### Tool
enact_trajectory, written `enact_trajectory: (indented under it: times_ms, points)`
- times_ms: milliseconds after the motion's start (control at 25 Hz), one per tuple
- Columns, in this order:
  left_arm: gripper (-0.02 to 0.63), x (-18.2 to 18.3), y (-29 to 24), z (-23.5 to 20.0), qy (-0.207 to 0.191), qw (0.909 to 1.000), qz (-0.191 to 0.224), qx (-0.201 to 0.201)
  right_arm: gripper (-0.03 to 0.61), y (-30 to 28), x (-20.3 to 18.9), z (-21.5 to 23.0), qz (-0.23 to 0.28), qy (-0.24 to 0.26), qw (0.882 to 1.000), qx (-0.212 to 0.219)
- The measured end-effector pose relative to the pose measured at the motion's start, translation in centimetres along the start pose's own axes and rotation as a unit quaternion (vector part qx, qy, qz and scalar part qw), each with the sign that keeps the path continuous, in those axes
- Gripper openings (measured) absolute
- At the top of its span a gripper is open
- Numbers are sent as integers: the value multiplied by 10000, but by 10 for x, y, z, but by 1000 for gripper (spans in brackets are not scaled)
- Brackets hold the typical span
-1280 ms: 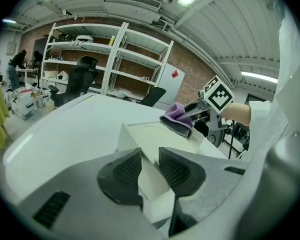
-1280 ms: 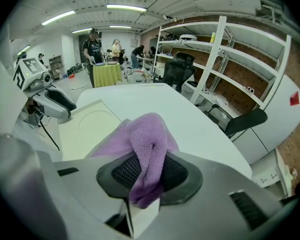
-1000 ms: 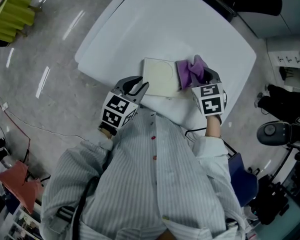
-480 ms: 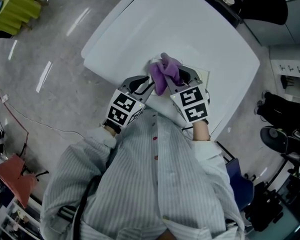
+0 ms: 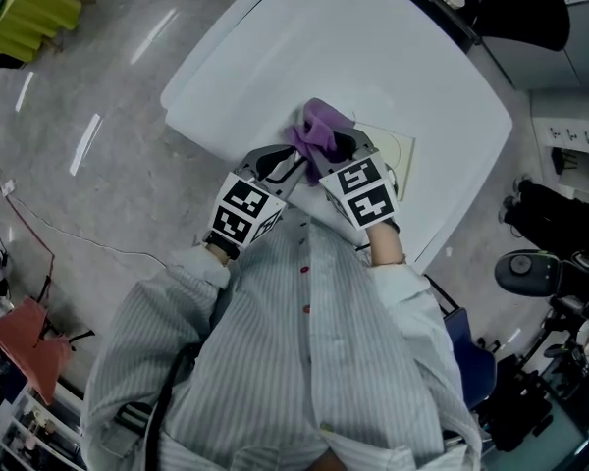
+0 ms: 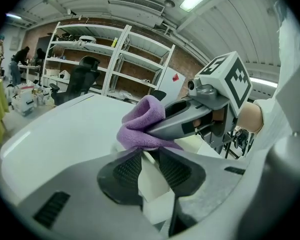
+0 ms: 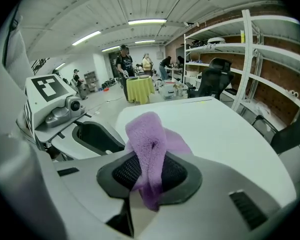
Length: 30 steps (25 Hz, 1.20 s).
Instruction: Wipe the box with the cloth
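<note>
Sliding leftward along the table's near edge, the cloth [image 5: 319,130] is being pinched tight by the right gripper [image 5: 334,153]. The left gripper [image 5: 287,167] is clamping the box [image 5: 393,150], and wiping looks partway done.

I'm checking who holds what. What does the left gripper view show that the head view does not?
Only the left gripper view shows the box edge clamped in the left tongs, with shelves behind. Only the head view shows most of the table, the floor and the person's striped shirt. Both show the right tongs gripping the purple cloth by the box.
</note>
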<state>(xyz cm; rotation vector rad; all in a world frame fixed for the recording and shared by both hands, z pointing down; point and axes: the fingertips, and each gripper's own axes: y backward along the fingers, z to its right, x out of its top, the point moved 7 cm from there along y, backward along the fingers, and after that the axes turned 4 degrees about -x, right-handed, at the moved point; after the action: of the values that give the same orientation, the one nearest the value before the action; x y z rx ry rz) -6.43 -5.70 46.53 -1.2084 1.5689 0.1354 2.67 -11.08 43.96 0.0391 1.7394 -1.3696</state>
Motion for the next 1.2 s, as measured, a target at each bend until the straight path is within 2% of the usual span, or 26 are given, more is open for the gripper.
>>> enact_trajectory:
  times_ms: [200, 440, 800, 1040, 1200]
  points:
    - [90, 1, 0, 4, -10, 10000, -15, -15, 92, 10, -11, 6, -188, 74, 9996, -201]
    - [89, 1, 1, 1, 18, 10000, -24, -22, 92, 23, -31, 20, -248, -197, 9986, -427]
    - [91, 1, 0, 1, 9, 10000, -87, -28, 92, 44, -51, 36, -386, -237, 9961, -752]
    - [91, 2, 0, 1, 8, 9999, -105, -43, 92, 69, -80, 60, -690, -437, 9885, -1273]
    - [91, 2, -1, 0, 0, 9999, -115, -57, 92, 82, -97, 77, -750, -610, 9848, -1444]
